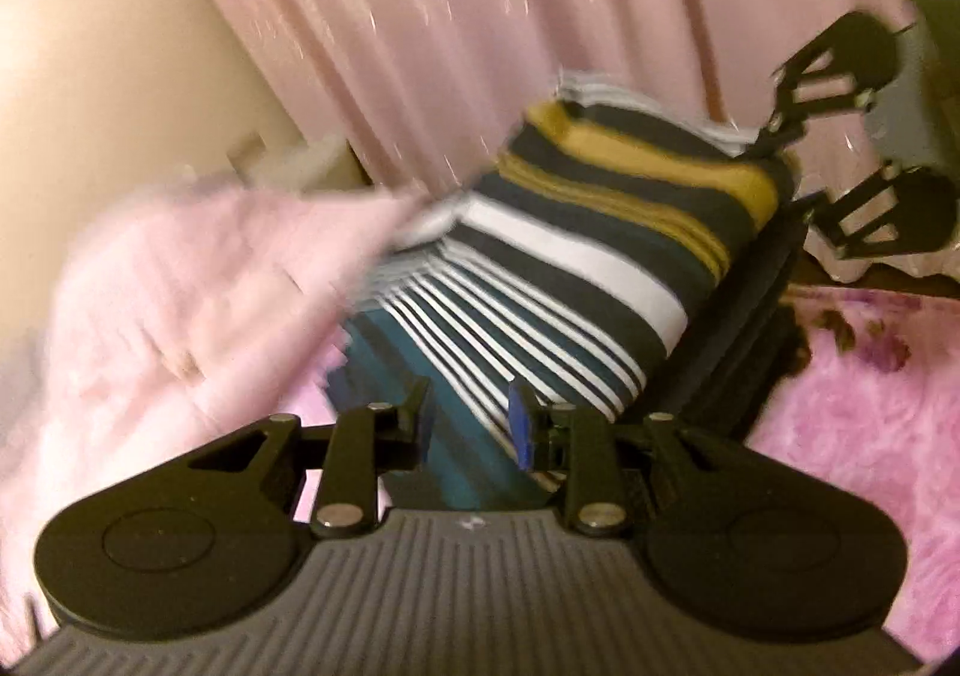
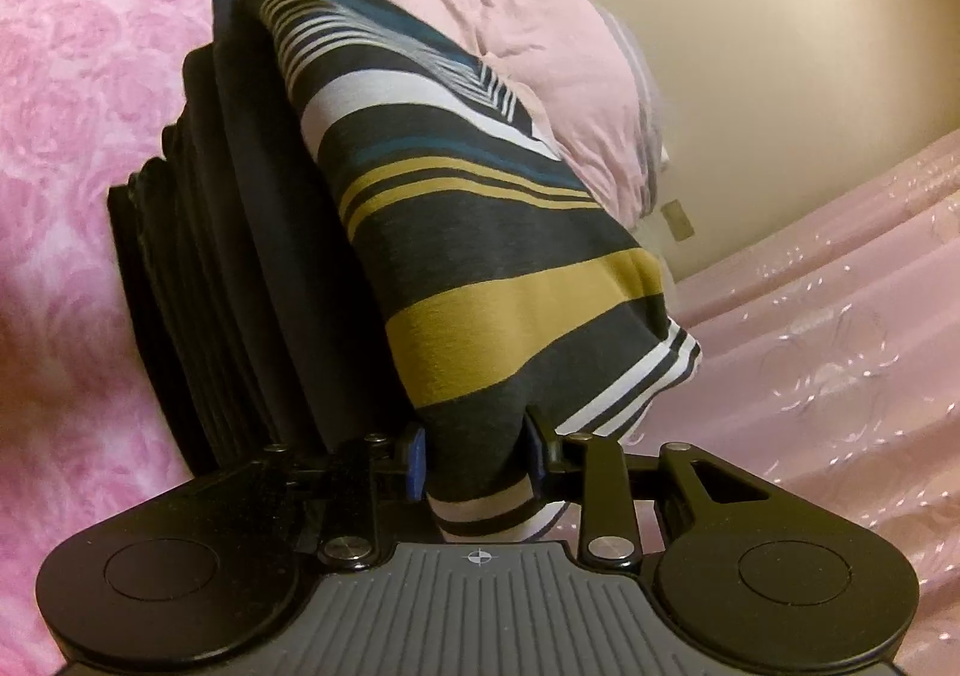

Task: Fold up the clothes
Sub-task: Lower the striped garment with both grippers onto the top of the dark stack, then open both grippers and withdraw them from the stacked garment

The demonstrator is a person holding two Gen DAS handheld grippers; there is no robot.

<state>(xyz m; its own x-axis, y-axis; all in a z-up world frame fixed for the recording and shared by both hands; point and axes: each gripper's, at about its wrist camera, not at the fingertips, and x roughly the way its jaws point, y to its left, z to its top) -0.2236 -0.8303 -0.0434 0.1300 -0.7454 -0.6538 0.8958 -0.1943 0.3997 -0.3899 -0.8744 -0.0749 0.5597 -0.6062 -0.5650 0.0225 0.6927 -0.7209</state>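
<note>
Striped garment point(image 2: 480, 232) lies on dark folded clothes point(image 2: 240, 268) atop my pink blanket point(image 2: 78, 75). My right gripper point(image 2: 477, 463) pinches its hem at six o'clock; my left gripper point(image 1: 468, 424) hangs released above its other end.

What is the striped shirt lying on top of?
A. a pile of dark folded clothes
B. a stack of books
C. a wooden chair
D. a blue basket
A: in the right wrist view the striped shirt rests on a pile of dark folded clothes, which sits on the pink blanket.
</note>
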